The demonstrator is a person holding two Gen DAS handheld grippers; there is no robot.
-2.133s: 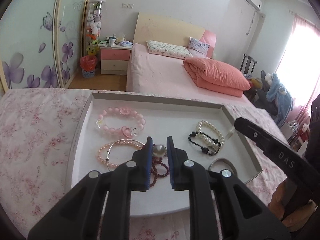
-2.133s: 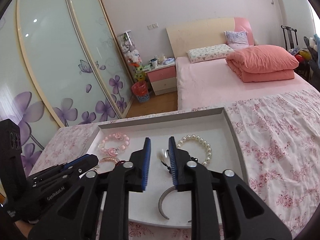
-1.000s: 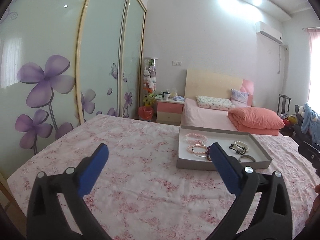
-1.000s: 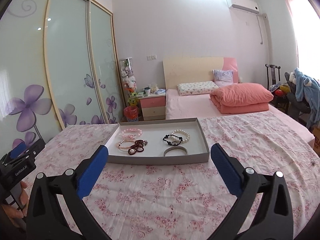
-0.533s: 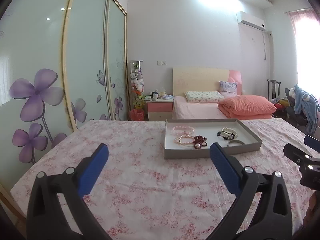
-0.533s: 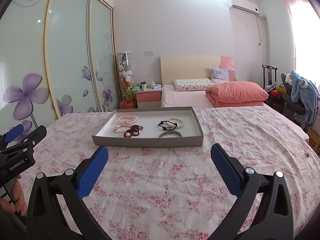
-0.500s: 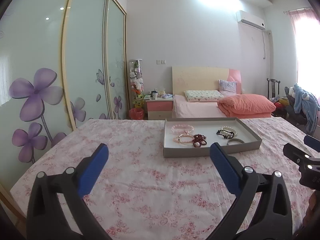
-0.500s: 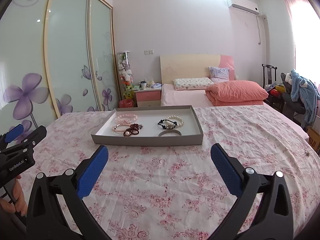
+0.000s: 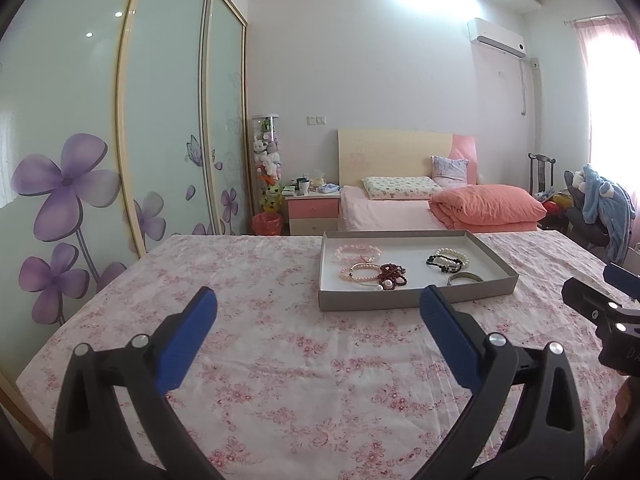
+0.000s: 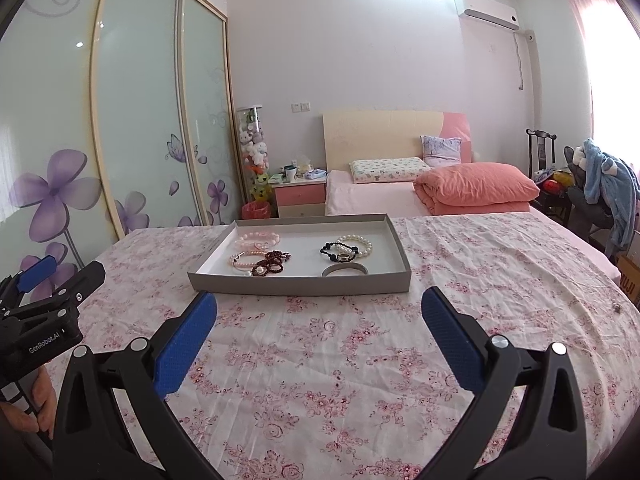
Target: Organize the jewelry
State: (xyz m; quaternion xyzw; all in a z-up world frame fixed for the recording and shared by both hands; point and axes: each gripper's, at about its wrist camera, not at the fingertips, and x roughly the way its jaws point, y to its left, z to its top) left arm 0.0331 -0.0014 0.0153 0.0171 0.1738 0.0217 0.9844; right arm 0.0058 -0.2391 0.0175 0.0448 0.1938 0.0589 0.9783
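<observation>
Both the left hand-held gripper point(image 9: 316, 308) and right hand-held gripper point(image 10: 318, 312) hang wide apart and empty, well short of the tray point(image 10: 300, 285) at 12 o'clock, so sorting looks finished or paused, and any next move means reaching forward to a bracelet point(image 10: 354, 245).

Home bedroom, far bed point(image 9: 400, 212) with pillows and folded salmon quilt point(image 9: 488, 204), pink nightstand point(image 9: 312, 212), flower-printed sliding wardrobe doors point(image 9: 120, 140) left, wall air conditioner point(image 9: 496, 38).

Six bracelets point(image 10: 353, 245), one tray point(image 10: 304, 283)
</observation>
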